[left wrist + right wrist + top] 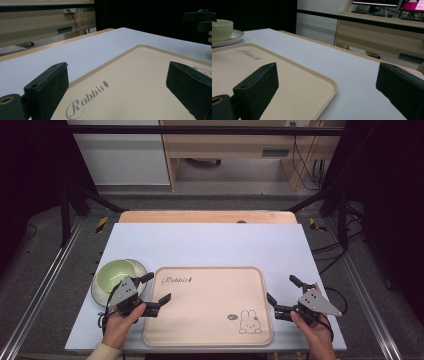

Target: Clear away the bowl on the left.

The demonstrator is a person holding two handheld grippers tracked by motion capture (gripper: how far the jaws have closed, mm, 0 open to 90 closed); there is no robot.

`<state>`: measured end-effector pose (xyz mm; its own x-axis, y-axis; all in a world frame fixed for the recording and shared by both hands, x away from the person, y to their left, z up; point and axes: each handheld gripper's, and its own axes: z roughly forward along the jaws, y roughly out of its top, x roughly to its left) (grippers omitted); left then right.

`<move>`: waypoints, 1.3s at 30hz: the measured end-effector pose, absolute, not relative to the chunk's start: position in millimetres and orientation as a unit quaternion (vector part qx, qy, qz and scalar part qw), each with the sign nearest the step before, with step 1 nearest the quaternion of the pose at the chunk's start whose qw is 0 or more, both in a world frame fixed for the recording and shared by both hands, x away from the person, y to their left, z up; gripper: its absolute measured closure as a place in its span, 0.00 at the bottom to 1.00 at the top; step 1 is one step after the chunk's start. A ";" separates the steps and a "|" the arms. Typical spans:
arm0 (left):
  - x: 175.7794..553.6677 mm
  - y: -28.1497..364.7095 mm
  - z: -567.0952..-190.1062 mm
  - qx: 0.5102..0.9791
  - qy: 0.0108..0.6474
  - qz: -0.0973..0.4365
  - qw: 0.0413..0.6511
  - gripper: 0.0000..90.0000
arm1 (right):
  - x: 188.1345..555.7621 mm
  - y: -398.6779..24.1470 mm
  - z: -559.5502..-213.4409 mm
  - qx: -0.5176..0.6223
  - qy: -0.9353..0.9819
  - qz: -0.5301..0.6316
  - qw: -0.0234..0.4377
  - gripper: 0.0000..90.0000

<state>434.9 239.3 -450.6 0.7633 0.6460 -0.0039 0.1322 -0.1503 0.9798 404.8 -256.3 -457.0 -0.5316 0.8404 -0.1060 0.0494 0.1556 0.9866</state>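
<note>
Left gripper [157, 288] jaws spread wide, empty, at beige tray's [210, 340] left edge. Right gripper [284, 293] likewise gaping, empty, beside right edge. Green bowl [116, 272] on plate [98, 292] behind the left one.

tray [210, 320] surface bare, free passage between both tools; only obstacle is bowl [116, 273] on plate [98, 292] at counter [210, 245] left.

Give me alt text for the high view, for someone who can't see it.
A person's hands hold an open left hand-held gripper and an open right hand-held gripper at either side of a beige rabbit tray on a white table. A green bowl on a plate sits left of the tray.
</note>
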 end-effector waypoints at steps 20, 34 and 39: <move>431.0 245.0 -442.6 0.716 0.281 0.214 0.602 0.05 | 400.6 -252.3 -455.3 0.340 0.675 0.550 0.357 0.05; 427.7 257.1 -441.1 0.710 0.293 0.226 0.599 0.05 | 407.2 -252.9 -454.1 0.348 0.666 0.556 0.355 0.05; 425.7 262.7 -437.3 0.706 0.303 0.237 0.595 0.05 | 405.8 -251.1 -455.7 0.347 0.672 0.548 0.357 0.05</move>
